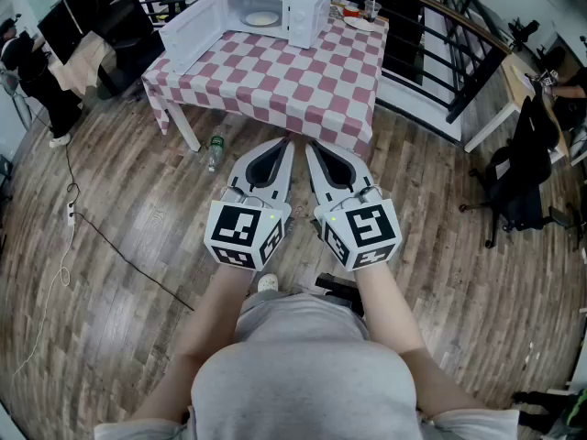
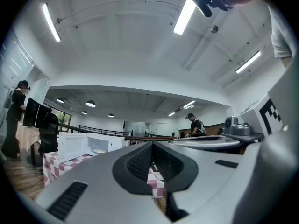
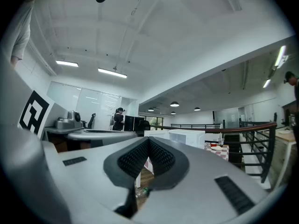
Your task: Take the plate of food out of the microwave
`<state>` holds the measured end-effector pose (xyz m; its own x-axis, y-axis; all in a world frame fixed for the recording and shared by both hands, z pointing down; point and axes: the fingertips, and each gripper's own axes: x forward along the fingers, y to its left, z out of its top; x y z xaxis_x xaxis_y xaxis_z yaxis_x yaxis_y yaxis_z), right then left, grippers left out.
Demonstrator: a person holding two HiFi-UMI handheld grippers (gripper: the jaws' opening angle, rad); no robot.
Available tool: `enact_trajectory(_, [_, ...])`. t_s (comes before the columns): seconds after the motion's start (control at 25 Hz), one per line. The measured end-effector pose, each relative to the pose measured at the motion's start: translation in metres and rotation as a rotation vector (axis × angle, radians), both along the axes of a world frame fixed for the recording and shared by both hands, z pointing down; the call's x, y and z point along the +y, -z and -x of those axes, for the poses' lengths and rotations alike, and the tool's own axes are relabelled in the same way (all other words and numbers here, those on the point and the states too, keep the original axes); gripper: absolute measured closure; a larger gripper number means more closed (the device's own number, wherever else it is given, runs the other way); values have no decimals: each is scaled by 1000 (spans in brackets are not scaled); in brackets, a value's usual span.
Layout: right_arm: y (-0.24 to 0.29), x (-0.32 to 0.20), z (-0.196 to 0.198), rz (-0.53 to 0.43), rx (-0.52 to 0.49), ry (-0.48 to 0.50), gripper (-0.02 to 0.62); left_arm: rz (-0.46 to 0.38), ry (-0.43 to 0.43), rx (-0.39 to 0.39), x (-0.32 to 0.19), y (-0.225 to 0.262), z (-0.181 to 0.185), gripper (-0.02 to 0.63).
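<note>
At the bottom centre of the head view is the person's grey shirt (image 1: pixel 303 374), with both forearms reaching up the frame; just above, in the middle of the frame, the left gripper (image 1: pixel 286 149) and the right gripper (image 1: pixel 313 149) are held side by side over the wooden floor (image 1: pixel 138 246), their tips close to each other; the left gripper's jaws are pressed together with nothing between them, the ribbed pads meeting at the tip in its own view; the right gripper's jaws are closed in the same way and are just as empty.

A thin cable (image 1: pixel 92 232) trails across the floor at the left; a bottle (image 1: pixel 215 151) lies on the boards just left of the gripper tips, beside a table leg; a black office chair (image 1: pixel 518 191) stands at the right edge.

Farther up, the table (image 1: pixel 275 85) with a pink-and-white checked cloth fills the upper centre; the white microwave (image 1: pixel 293 7) sits at its far end, its door (image 1: pixel 188 30) swung open toward the left; the plate of food (image 1: pixel 261 19) rests inside the cavity, well apart from both grippers; a cup (image 1: pixel 371 9) stands at the table's far right corner.
</note>
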<state>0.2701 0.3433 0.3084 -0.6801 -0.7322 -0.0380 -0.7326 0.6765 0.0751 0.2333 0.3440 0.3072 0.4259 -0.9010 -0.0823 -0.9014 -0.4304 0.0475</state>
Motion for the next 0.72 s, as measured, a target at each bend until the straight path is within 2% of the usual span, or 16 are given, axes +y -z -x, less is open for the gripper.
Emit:
enact_trajectory(0.24, [-4,-15,9,7,6,4,569,3,-8,-1,-17,-2,8,603])
enact_trajectory(0.48, [-10,-30,36,6,37,43,569,7,-17,5,-39,-4,26,603])
enact_trajectory(0.72, [-13,-57,57,37,22,13,569,5,-14,5,-60,-4,52,603])
